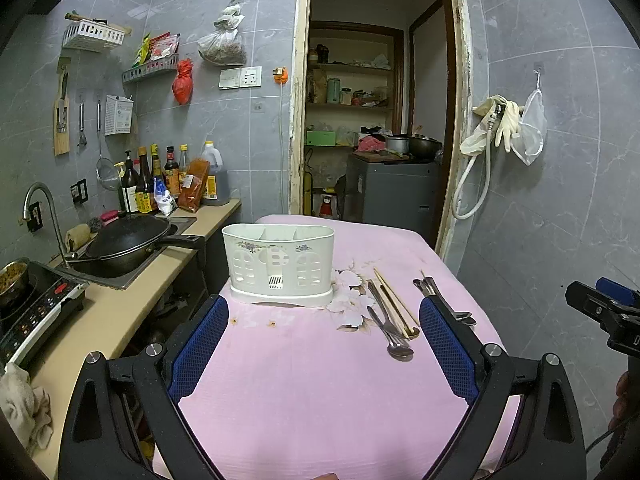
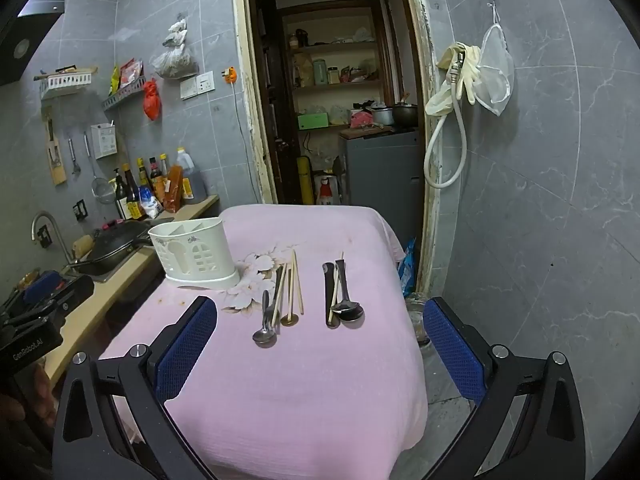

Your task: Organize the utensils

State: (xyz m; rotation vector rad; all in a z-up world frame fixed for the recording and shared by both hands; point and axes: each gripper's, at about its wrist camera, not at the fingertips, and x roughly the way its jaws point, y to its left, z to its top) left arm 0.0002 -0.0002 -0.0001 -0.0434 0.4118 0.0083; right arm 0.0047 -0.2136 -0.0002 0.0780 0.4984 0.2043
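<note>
A white plastic utensil holder (image 1: 279, 265) with divided compartments stands empty on the pink-covered table (image 1: 312, 380); it also shows in the right wrist view (image 2: 195, 255). To its right lie two loose groups of utensils: spoons and chopsticks (image 2: 280, 300) (image 1: 392, 316), and a further group of spoons (image 2: 341, 296) (image 1: 444, 298). My left gripper (image 1: 324, 320) is open and empty above the table's near side, facing the holder. My right gripper (image 2: 318, 320) is open and empty, facing the utensils from the front.
A counter on the left holds a wok (image 1: 128, 240) in the sink, an induction cooker (image 1: 36, 304) and sauce bottles (image 1: 160, 180). A doorway (image 1: 376, 120) lies behind the table. A glass jar (image 2: 418, 320) stands on the floor to the table's right.
</note>
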